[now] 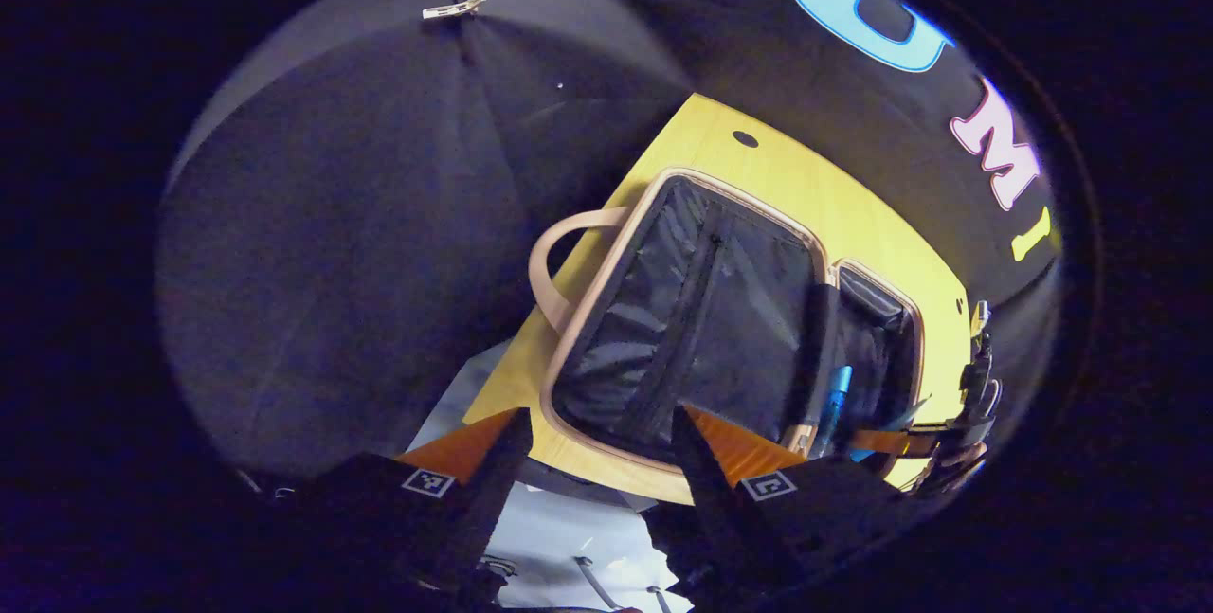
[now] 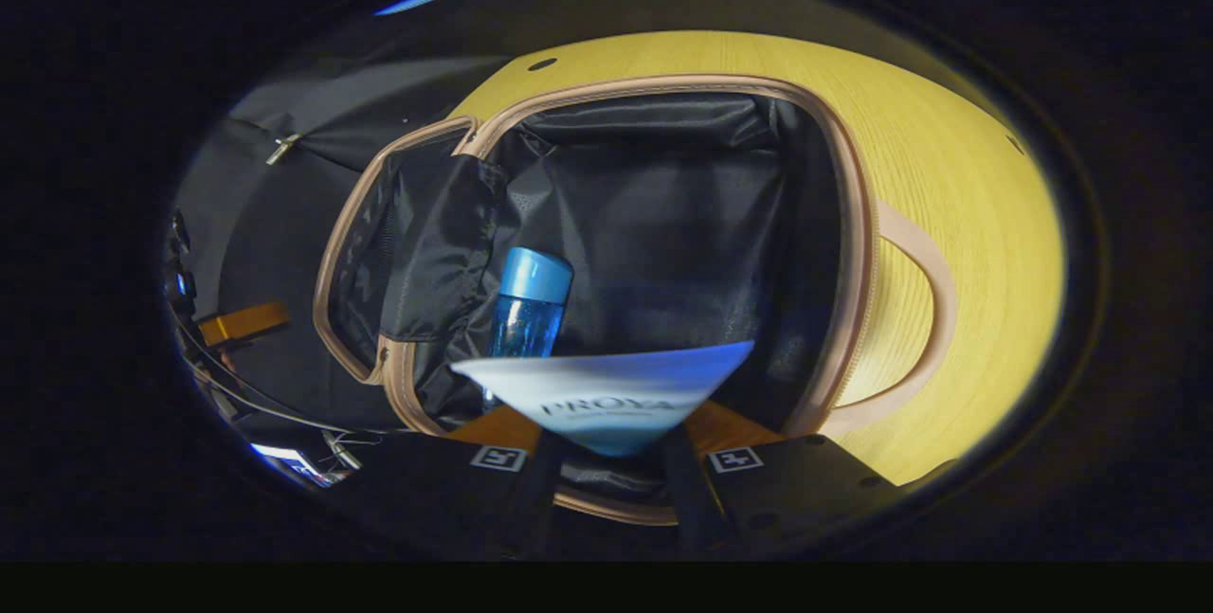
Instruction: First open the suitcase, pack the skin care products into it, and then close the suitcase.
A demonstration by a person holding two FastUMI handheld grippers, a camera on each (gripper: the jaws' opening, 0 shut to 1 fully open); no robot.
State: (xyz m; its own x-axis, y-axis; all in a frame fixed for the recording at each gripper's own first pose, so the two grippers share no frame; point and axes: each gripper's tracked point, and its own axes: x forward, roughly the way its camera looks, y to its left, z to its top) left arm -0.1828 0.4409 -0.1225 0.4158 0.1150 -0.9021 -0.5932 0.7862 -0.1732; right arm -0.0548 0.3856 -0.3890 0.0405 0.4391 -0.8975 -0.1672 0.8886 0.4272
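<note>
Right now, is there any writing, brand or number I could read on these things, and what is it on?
Pale packet in the right gripper: a brand word in dark capitals, a product label, so not quoted; the finer line beneath is too blurred.
Blue bottle in the suitcase: no readable text.
Square markers on the gripper: black-and-white patterns, no words.

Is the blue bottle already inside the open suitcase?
Yes, the blue bottle lies against the black lining inside the open suitcase.
</note>
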